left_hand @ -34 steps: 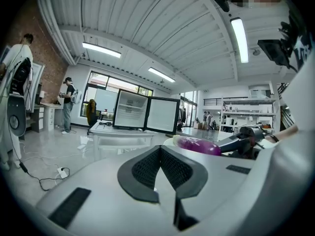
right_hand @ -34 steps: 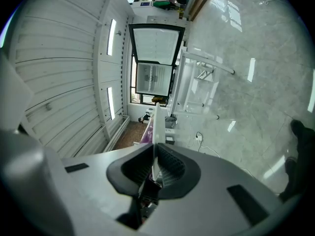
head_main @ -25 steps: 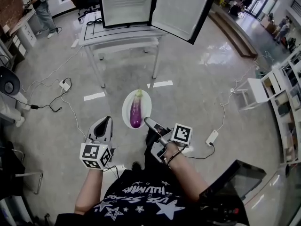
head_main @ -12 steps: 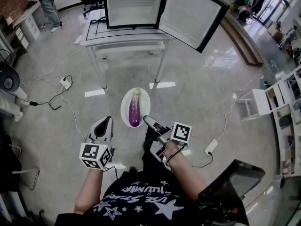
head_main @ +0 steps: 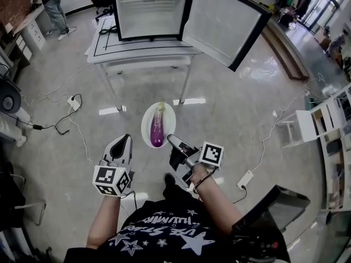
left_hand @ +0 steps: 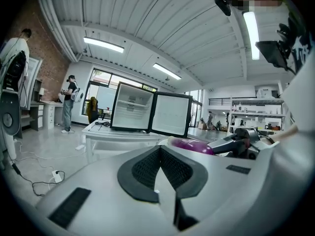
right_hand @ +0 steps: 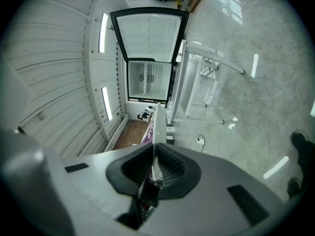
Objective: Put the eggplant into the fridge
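A purple eggplant (head_main: pixel 157 127) lies on a white plate (head_main: pixel 146 126) held above the floor. My right gripper (head_main: pixel 170 140) is shut on the plate's near rim; in the right gripper view the plate (right_hand: pixel 157 124) runs edge-on between the jaws of this gripper (right_hand: pixel 154 159), with a sliver of eggplant (right_hand: pixel 147 133) beside it. My left gripper (head_main: pixel 125 141) sits left of the plate, shut and empty. In the left gripper view that gripper (left_hand: pixel 159 154) faces the eggplant (left_hand: pixel 192 145) at right. The fridge (head_main: pixel 150 9) stands open on a white table (head_main: pixel 141 49) ahead, its door (head_main: pixel 222 22) swung right.
Cables and a power strip (head_main: pixel 74 99) lie on the floor at left. A person (head_main: pixel 52 4) stands at the far left. A white shelf unit (head_main: pixel 307 114) is at right. A dark chair back (head_main: pixel 274 215) sits behind my right arm.
The table and open fridge have come nearer and lower in the head view. Both grippers and the plate with the eggplant keep the same pose.
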Demonstrator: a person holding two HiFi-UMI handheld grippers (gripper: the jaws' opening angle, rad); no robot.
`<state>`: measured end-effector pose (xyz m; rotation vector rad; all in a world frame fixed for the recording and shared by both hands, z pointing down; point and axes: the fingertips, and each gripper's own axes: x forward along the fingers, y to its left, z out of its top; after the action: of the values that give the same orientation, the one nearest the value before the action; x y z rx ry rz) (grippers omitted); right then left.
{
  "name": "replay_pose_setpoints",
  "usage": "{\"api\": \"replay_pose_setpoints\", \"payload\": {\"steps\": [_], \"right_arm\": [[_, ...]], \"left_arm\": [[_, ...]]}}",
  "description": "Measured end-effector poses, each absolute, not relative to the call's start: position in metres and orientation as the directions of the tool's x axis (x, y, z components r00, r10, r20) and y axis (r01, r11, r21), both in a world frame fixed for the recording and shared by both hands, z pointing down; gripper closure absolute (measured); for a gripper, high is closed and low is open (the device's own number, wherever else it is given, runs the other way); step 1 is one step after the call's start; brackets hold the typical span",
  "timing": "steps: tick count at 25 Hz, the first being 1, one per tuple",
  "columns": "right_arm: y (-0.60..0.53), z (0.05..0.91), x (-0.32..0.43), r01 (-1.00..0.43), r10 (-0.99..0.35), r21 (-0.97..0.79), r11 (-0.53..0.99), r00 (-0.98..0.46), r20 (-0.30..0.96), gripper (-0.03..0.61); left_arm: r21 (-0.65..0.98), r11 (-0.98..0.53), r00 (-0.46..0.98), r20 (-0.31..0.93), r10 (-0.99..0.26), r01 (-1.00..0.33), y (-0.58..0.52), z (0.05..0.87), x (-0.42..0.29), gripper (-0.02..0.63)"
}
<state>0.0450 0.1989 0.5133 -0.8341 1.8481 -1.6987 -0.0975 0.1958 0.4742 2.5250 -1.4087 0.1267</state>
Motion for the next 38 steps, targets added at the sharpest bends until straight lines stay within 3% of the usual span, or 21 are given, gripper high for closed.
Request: {"api": "replay_pose_setpoints", "payload": {"steps": [38], "right_arm": [[0.098, 0.511, 0.126, -0.018, -0.628, -0.997, 0.081, -0.777, -0.037, 0.554]], "left_arm": [[0.121, -0.433, 0.45, 0.238, -0.861, -0.893, 0.118, 0.473, -0.008, 0.604]]}}
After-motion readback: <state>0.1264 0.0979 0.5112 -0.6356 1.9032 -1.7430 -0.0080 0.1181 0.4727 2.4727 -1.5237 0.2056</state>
